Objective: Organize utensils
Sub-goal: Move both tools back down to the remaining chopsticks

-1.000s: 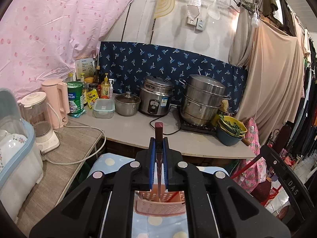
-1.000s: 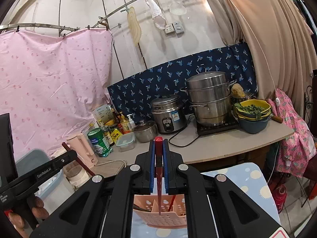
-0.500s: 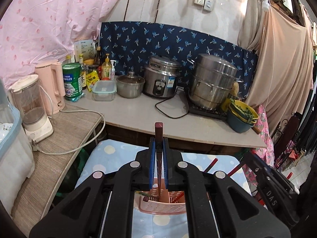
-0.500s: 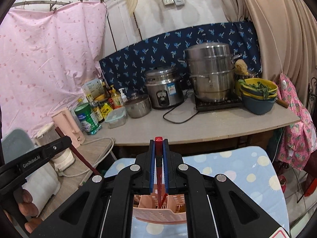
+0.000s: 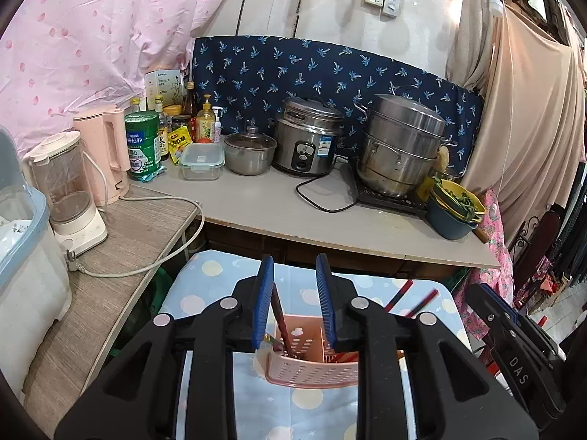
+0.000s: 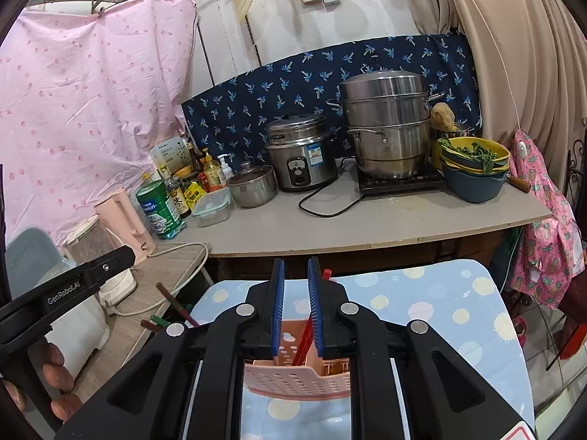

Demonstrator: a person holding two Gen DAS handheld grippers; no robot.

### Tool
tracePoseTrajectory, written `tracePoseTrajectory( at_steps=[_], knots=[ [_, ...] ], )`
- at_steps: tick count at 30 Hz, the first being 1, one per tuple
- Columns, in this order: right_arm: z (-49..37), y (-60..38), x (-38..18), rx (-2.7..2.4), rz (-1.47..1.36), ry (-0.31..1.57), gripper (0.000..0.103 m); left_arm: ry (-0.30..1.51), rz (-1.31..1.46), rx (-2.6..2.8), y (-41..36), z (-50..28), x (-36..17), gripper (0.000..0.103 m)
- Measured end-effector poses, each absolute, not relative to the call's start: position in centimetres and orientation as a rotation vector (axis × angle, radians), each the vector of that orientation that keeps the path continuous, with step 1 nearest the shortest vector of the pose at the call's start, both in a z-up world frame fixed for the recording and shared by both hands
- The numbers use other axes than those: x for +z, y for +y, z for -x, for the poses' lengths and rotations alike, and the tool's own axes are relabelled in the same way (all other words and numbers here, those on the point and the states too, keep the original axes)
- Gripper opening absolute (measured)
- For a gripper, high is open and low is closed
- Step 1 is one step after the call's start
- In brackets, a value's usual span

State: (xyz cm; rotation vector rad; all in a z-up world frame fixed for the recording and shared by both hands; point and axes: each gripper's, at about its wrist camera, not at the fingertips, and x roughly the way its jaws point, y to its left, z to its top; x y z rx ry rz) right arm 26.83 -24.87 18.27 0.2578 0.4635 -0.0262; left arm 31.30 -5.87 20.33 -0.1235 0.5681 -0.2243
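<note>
Both hand-held grippers let go. The left hand-held gripper (image 5: 294,302) now stands with its jaws apart where half a second ago they pinched a brown chopstick (image 5: 281,324); that stick leans loose in the pink holder (image 5: 312,370) below. Same story on the right: the right hand-held gripper (image 6: 295,306) has its jaws parted, and the red chopstick (image 6: 304,344) it was clamping rests in the holder (image 6: 297,379), tip against one blue pad. The holder sits on the dotted cloth (image 6: 422,304), in front of the bench (image 5: 330,216). Two pieces look delivered, and both grippers are free.
</note>
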Motion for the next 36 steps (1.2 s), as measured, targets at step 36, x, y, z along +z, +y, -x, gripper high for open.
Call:
tracePoseTrajectory(
  at_steps=[36],
  knots=[
    [-5.3,-19.9,4.9,-0.022,-0.179,0.723,0.022,0.802,-0.008,-0.210,-3.8,-14.1,7.2,0.029]
  ],
)
